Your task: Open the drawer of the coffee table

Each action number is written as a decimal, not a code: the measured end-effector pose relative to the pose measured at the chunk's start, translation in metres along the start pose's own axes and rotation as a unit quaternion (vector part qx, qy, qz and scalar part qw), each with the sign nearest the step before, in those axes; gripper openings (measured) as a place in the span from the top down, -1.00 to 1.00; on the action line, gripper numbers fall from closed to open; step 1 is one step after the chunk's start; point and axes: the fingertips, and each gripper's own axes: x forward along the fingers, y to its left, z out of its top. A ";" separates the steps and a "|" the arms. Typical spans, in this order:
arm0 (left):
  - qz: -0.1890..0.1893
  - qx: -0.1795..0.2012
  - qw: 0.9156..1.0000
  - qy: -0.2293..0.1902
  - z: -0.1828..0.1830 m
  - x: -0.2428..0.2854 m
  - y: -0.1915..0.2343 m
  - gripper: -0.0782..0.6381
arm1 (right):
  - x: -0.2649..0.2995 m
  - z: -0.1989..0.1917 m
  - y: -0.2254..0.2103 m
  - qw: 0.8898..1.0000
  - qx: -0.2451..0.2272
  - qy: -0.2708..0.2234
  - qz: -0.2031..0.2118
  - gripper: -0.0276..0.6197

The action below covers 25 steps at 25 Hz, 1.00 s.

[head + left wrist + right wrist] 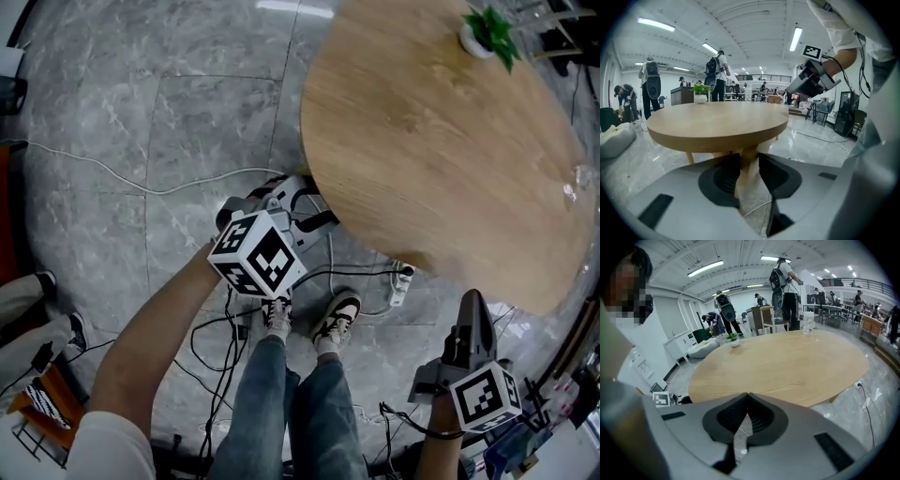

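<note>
The round wooden coffee table [441, 141] fills the upper right of the head view, and no drawer front shows in any view. My left gripper [298, 190] reaches to the table's near edge, below the top. In the left gripper view, my left gripper [749, 161] has its jaws a narrow gap apart. Tan wood from under the table [717, 117] shows in that gap, and I cannot tell whether the pads press on it. My right gripper [473, 302] hangs off the table's near side, shut and empty [747, 397], facing the table [787, 362].
A small potted plant [487, 33] and a clear glass [807, 324] stand on the far part of the table. A power strip [401, 281] and several cables [216, 337] lie on the marble floor by the person's shoes [337, 319]. People stand beyond the table.
</note>
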 end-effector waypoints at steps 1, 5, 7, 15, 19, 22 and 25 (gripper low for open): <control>0.000 0.003 1.000 0.002 0.000 -0.001 0.000 0.45 | 0.000 0.000 0.000 1.000 0.000 0.000 0.000 0.91; -0.010 0.008 1.000 0.005 -0.002 -0.003 -0.002 0.47 | 0.003 -0.002 0.001 1.000 0.001 0.000 0.002 0.91; -0.017 0.008 1.000 0.003 -0.002 -0.003 -0.004 0.49 | 0.004 -0.004 0.000 1.000 -0.003 0.002 0.003 0.91; -0.052 0.031 0.998 0.016 -0.003 -0.002 -0.006 0.52 | 0.004 -0.009 -0.005 1.000 -0.001 0.004 0.000 0.91; -0.064 0.039 0.997 0.018 -0.004 -0.004 -0.007 0.54 | 0.003 -0.010 -0.006 1.000 0.001 0.002 -0.002 0.91; -0.073 0.040 0.996 0.021 -0.003 -0.005 -0.007 0.55 | 0.005 -0.011 -0.004 1.000 -0.011 0.006 0.002 0.91; -0.082 0.047 0.995 0.024 -0.003 -0.006 -0.008 0.55 | 0.004 -0.016 -0.006 1.000 -0.002 0.005 0.000 0.91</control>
